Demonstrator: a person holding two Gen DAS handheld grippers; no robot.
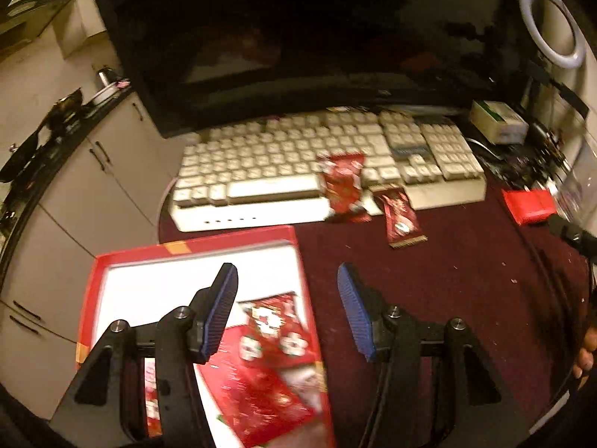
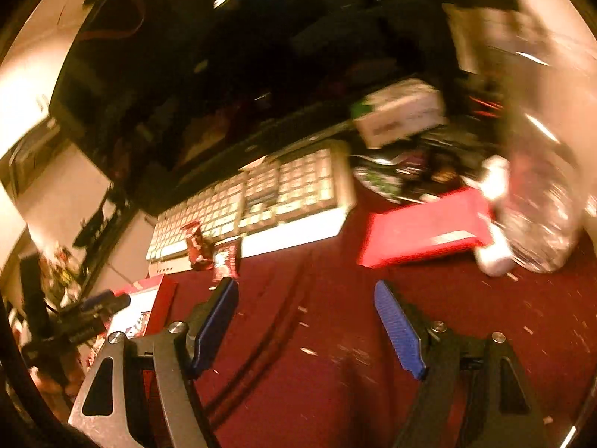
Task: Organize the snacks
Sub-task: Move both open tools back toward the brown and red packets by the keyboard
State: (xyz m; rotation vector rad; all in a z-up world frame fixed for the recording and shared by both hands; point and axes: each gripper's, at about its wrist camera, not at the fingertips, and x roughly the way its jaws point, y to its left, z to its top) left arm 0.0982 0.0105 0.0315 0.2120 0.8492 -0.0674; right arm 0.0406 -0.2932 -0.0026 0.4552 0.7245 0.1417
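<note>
Meanwhile the left gripper hangs over the near edge of the red box, jaws apart and holding nothing. Red snack packets lie inside that box; two more snack packs rest beyond it against the white keyboard. Right of the box, the right gripper gapes empty above the maroon cloth.

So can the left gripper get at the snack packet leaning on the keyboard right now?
Probably yes. The left gripper is open and empty, and only bare maroon tabletop lies between it and the packet leaning on the keyboard.
</note>
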